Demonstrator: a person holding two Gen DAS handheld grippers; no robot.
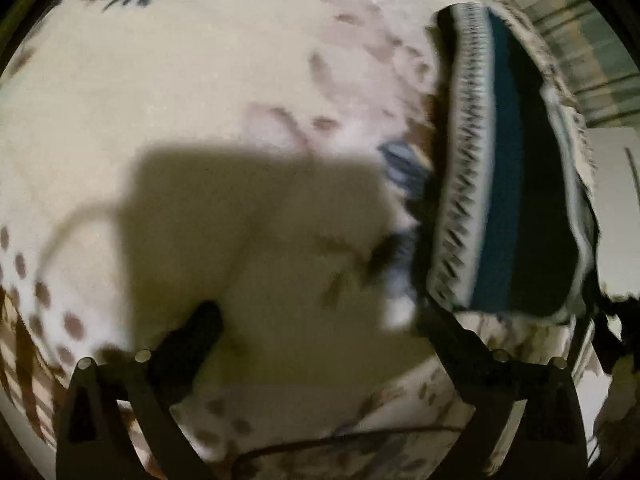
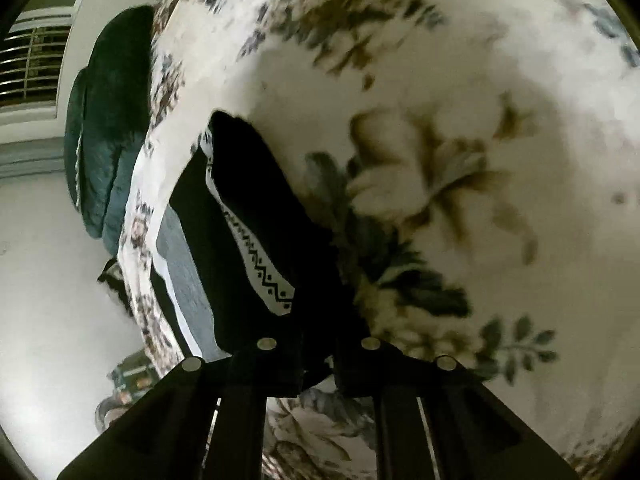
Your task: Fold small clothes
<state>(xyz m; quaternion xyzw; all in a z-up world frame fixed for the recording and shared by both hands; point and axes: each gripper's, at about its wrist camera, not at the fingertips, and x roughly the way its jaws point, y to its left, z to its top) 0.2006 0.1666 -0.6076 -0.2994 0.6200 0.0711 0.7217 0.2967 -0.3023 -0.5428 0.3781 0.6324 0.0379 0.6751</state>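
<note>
A small dark garment with a blue band and white zigzag-patterned stripes (image 1: 500, 168) lies on a floral bedspread (image 1: 208, 80) at the right of the left wrist view. My left gripper (image 1: 316, 324) is open and empty, its fingers spread wide above the spread, left of the garment. In the right wrist view the same black garment with a white patterned stripe (image 2: 256, 232) hangs from my right gripper (image 2: 316, 360), whose fingers are shut on its dark edge just above the bedspread (image 2: 480, 140).
A dark teal quilted cushion (image 2: 104, 128) sits at the far edge of the bed. A window with blinds (image 2: 32, 60) and a pale wall lie beyond. A thin cable (image 1: 320, 440) runs under the left gripper.
</note>
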